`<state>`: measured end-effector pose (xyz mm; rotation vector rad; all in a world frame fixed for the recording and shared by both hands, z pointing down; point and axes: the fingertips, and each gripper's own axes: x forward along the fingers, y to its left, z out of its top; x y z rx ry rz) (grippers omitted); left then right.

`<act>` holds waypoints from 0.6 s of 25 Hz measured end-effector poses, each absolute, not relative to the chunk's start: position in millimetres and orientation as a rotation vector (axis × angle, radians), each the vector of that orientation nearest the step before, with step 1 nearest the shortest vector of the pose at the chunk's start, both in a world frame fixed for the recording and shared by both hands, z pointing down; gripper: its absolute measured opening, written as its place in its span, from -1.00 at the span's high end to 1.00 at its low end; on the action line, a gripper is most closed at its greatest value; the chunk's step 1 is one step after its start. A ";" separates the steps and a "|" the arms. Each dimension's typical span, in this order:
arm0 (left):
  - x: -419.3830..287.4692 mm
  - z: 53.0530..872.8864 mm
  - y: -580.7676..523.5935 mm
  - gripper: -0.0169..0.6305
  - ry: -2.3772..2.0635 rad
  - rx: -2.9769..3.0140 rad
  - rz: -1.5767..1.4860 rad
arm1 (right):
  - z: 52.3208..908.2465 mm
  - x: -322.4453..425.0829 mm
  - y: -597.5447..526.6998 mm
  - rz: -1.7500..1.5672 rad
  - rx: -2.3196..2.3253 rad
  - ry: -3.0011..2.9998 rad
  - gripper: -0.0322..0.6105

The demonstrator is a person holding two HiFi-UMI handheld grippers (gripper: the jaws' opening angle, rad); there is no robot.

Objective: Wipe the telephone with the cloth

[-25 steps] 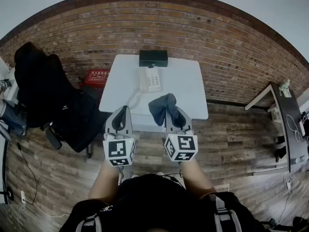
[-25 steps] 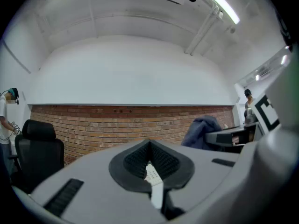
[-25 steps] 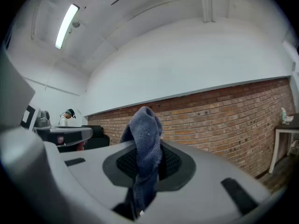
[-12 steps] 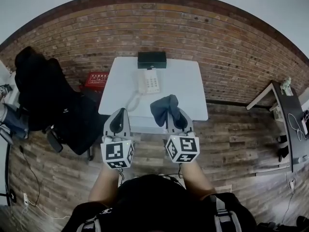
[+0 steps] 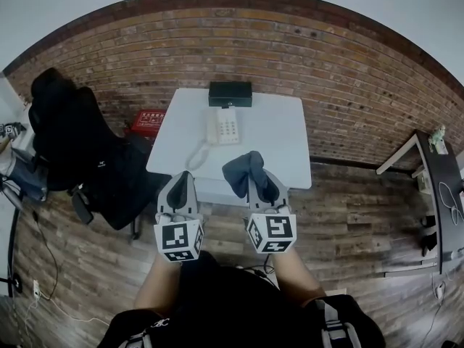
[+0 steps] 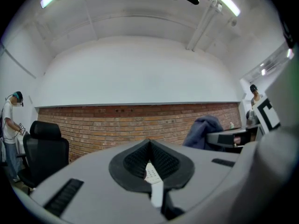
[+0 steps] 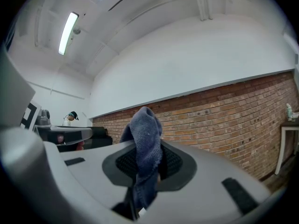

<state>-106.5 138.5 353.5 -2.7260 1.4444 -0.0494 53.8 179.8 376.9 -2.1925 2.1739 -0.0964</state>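
Room: wooden plank floor [image 5: 362, 216] under a white table [image 5: 279, 133], with a brick wall [image 5: 217, 46] behind it.
Left gripper [image 5: 184, 177]: nearest, at the near edge of the table; jaws pressed together at the tips with nothing between them. Its own view shows only a sliver of the telephone through the slit lower down.
Right gripper [image 5: 258, 183]: beside the left one, also at the table's near edge; jaws clenched on the cloth.
Cloth [image 5: 243, 168]: dark blue-grey. It is pinched between the right jaws, bunches upward past their tips and hangs down between the pads in the right gripper view. It sits over the near part of the table, apart from the telephone.
Telephone [image 5: 225, 126]: white, flat on the table, ahead of both grippers and roughly between their lines. It is not touched by either gripper or by the cloth.
Cord [image 5: 196, 151]: white, running from the telephone toward the table's near left edge.
Black box [image 5: 230, 93]: at the far edge of the table, just behind the telephone.
Black chair [image 5: 69, 140]: left of the table.
Red crate [image 5: 147, 118]: on the floor between the chair and the table, by the wall.
Dark desk [image 5: 435, 187]: far right, well apart from the table.
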 end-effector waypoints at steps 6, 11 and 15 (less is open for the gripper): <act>-83.9 363.4 146.9 0.96 1.388 -2.758 -0.067 | 381.9 60.8 184.9 -0.065 -2.142 2.229 0.73; -69.4 365.2 133.3 0.96 1.395 -2.748 -0.068 | 384.1 66.7 172.2 -0.047 -2.110 2.268 0.73; -60.9 368.8 114.9 0.96 1.386 -2.743 -0.060 | 386.8 64.5 149.7 -0.031 -2.028 2.358 0.73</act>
